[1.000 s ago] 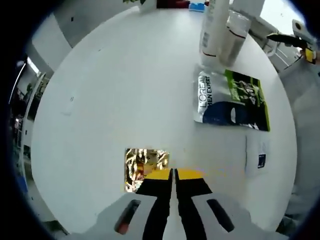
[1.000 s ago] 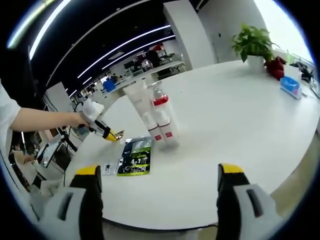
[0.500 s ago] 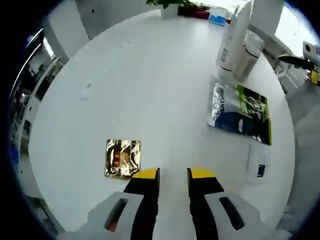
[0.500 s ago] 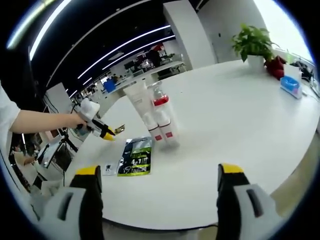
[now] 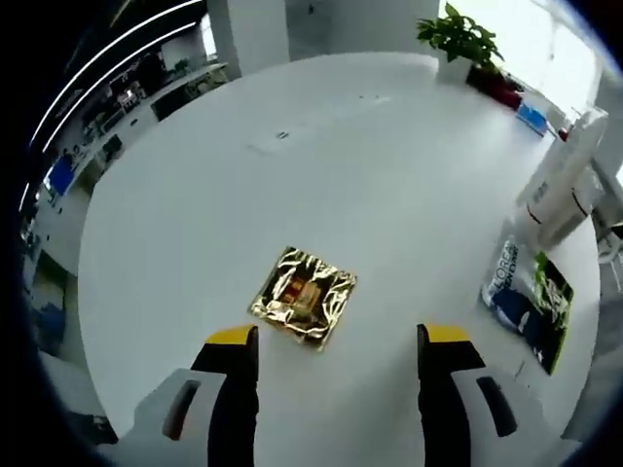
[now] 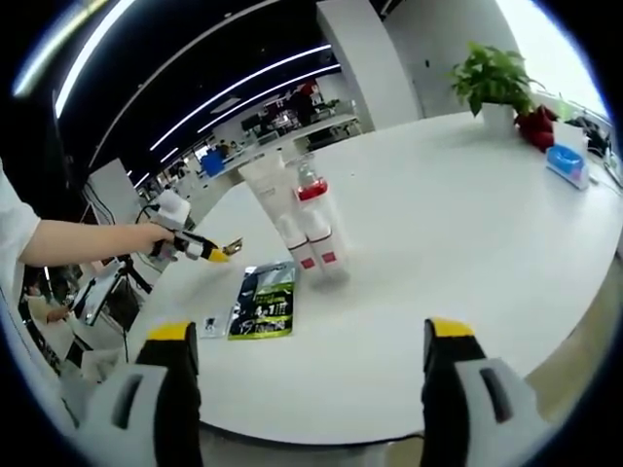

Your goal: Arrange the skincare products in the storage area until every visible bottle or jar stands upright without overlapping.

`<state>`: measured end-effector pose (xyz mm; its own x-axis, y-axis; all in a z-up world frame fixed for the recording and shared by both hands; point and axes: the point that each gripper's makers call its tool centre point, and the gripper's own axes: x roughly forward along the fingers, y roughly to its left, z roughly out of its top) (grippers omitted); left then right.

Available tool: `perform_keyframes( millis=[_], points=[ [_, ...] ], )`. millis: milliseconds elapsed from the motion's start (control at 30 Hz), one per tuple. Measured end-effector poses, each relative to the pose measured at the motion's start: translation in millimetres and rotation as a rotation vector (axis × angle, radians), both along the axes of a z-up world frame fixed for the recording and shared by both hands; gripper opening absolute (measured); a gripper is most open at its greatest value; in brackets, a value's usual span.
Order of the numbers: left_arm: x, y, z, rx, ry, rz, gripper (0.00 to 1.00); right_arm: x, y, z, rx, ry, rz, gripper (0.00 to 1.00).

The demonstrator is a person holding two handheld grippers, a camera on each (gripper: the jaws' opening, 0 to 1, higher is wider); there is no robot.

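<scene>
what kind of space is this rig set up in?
Likely an open-plan office: a large round white table, rows of desks with monitors under long strip ceiling lights, and a potted plant.

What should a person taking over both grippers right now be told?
Left gripper: open, empty, above the crinkled gold foil sachet lying flat on the round white table.
Right gripper: open, empty, well back from the products.
Tall white tube and clear bottle with a red band stand together upright; the green-and-black L'Oreal sachet lies flat beside them.
Left: sachets lie flat, apart, not overlapping.
</scene>
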<state>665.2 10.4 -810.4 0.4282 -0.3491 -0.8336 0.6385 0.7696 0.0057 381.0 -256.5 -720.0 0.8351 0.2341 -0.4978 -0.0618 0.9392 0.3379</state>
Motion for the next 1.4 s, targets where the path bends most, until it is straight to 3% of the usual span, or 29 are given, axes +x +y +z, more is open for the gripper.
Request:
perform_keyframes(
  millis=[233, 467, 667, 800, 1100, 1167, 1400],
  points=[
    [16.4, -11.5, 6.9, -0.116, -0.013, 0.189, 0.7, -0.3, -0.2, -1.1, 0.001, 0.006, -0.001, 0.96],
    [25.8, -12.9, 10.1, -0.161, -0.035, 0.366, 0.7, -1.7, 1.5, -0.8, -0.016, 0.009, 0.014, 0.96],
    [38.5, -1.9, 8.6, -0.092, -0.112, 0.461, 0.69, -1.7, 2.1, -1.8, -0.013, 0.015, 0.017, 0.95],
    [39.9, 3.0, 5.1, -0.085, -0.118, 0.528, 0.66, -1.7, 1.4, -2.0, -0.008, 0.016, 0.012, 0.95],
    [19.8, 12.8, -14.7, -0.056, -0.052, 0.603, 0.5, -1.2, 1.1, -3.4, 0.001, 0.022, 0.01, 0.95],
    [23.9, 13.3, -12.7, -0.057, -0.081, 0.585, 0.49, -1.3, 1.1, -3.4, 0.006, 0.022, 0.007, 0.95],
    [29.9, 17.8, -15.7, -0.057, -0.081, 0.595, 0.44, -1.6, 2.1, -4.1, 0.008, 0.027, 0.013, 0.94]
  ],
)
